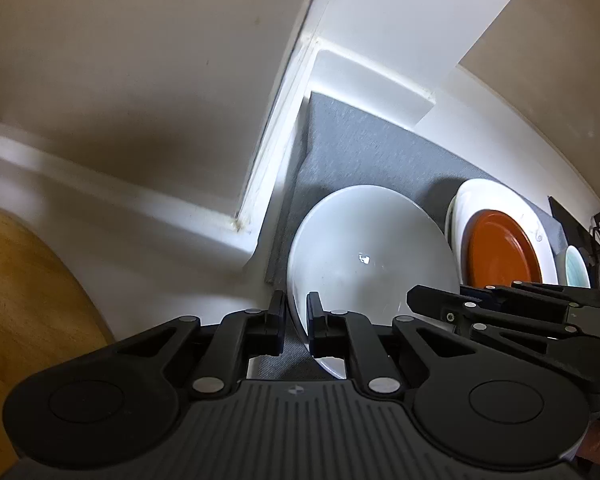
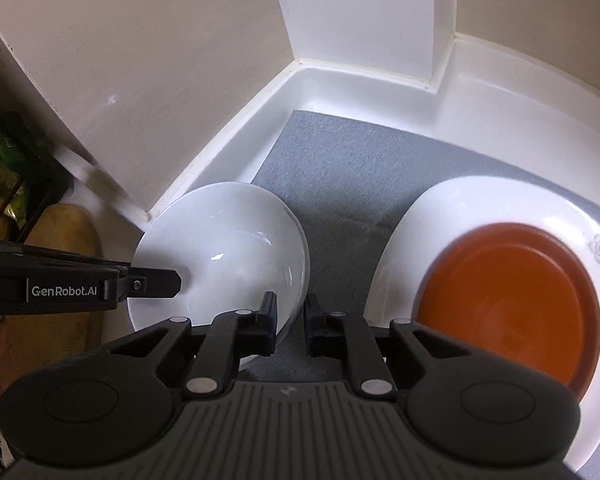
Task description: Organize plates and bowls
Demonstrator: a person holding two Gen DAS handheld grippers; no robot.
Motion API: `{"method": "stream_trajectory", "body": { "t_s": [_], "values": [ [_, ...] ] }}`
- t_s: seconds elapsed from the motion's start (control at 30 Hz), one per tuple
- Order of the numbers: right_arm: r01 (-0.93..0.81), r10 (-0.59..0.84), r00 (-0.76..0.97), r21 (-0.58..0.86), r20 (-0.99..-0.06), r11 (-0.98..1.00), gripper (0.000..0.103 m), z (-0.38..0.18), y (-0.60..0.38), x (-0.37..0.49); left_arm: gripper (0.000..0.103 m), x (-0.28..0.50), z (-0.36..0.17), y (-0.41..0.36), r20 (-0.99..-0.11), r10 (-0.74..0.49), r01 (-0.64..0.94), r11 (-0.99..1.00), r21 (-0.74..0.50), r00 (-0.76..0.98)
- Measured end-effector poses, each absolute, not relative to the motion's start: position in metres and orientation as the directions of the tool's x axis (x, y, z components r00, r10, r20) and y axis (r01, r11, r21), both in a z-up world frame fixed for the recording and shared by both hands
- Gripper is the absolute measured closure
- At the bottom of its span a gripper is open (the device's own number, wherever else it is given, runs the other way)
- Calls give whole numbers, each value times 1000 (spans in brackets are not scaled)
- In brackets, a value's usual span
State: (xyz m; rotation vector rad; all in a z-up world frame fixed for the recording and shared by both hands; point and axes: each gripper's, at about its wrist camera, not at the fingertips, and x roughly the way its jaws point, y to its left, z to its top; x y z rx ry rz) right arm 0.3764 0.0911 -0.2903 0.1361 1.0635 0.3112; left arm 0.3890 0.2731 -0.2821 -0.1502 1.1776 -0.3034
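Observation:
A white bowl [image 1: 372, 248] [image 2: 220, 248] rests on a grey mat [image 1: 360, 148] [image 2: 340, 160] in a white corner recess. My left gripper [image 1: 296, 314] is shut on the bowl's left rim, one finger inside and one outside. In the right wrist view the left gripper [image 2: 156, 282] reaches in from the left over the bowl. My right gripper [image 2: 290, 316] is shut on the bowl's right rim; in the left wrist view the right gripper [image 1: 440, 304] shows at the bowl's right edge. Beside the bowl, an orange plate [image 1: 500, 252] [image 2: 508, 308] lies on a white plate [image 1: 496, 196] [image 2: 440, 208].
A teal dish [image 1: 576, 270] sits beyond the plates at the far right. A wooden board [image 1: 20, 300] [image 2: 60, 240] lies left of the recess. White walls and a raised ledge [image 2: 364, 68] close the mat in at the back and left.

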Motion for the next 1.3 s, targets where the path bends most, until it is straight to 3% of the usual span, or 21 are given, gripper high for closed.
{"method": "stream_trajectory", "body": {
  "t_s": [0.3, 0.47, 0.93, 1.3],
  "values": [
    [-196, 323, 443, 261, -836, 945, 78, -297, 96, 381, 92, 393, -285, 264, -892, -282, 150, 958, -244, 353],
    [-186, 316, 444, 259, -838, 948, 90, -296, 92, 380, 93, 391, -281, 257, -892, -266, 161, 962, -221, 364],
    [-151, 329, 462, 292, -824, 944, 90, -281, 94, 379, 92, 387, -257, 250, -906, -171, 151, 981, -121, 387],
    [-143, 343, 424, 312, -838, 939, 90, -293, 103, 383, 93, 397, -271, 256, -919, -163, 73, 987, -146, 359]
  ]
}}
